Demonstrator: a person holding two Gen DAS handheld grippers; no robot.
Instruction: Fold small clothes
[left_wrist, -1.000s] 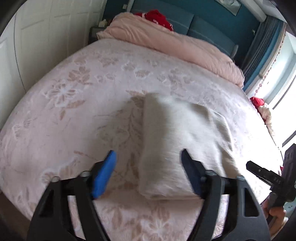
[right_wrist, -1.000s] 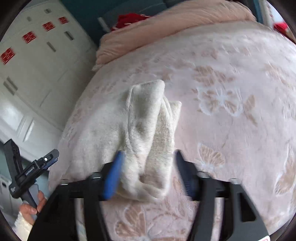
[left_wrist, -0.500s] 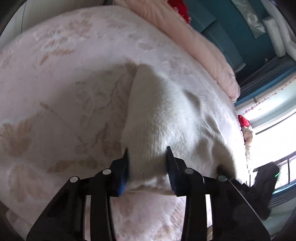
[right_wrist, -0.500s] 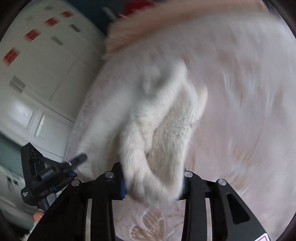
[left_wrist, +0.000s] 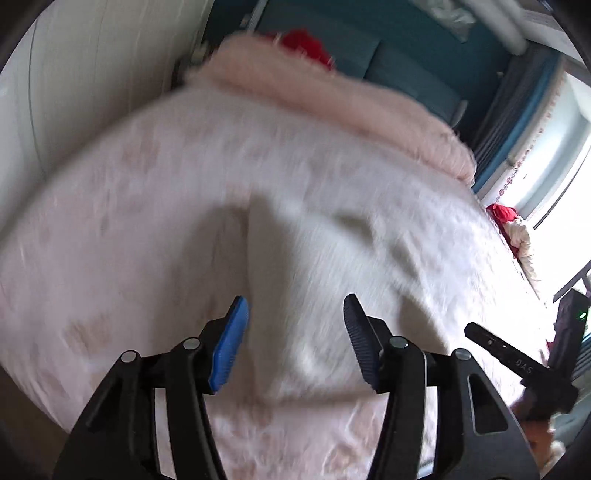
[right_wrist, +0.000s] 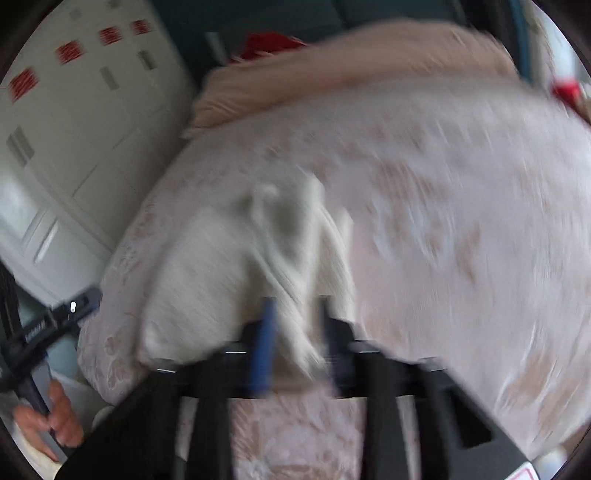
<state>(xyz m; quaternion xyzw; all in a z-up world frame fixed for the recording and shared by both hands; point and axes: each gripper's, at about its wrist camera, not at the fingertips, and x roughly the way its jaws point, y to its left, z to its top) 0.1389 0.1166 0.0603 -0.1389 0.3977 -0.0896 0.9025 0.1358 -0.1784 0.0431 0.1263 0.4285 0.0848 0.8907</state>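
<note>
A small cream fuzzy garment (left_wrist: 332, 273) lies folded on the pink floral bedspread (left_wrist: 155, 206). My left gripper (left_wrist: 295, 325) is open, its blue pads apart at the garment's near edge, holding nothing. In the right wrist view the garment (right_wrist: 229, 266) is bunched, and my right gripper (right_wrist: 293, 325) is shut on its near edge, with cloth between the pads. Both views are motion-blurred. Each gripper shows at the edge of the other's view, the right one (left_wrist: 517, 362) and the left one (right_wrist: 48, 325).
A rolled pink duvet (left_wrist: 332, 99) and a red item (left_wrist: 306, 44) lie at the head of the bed by a teal headboard. White wardrobe doors (right_wrist: 74, 140) stand to the left. A window (left_wrist: 554, 147) and red clothes (left_wrist: 502, 214) are at the right.
My left gripper was shut on the garment's edge half a second ago and has let go and pulled back. My right gripper has stayed shut on the garment and narrowed on it.
</note>
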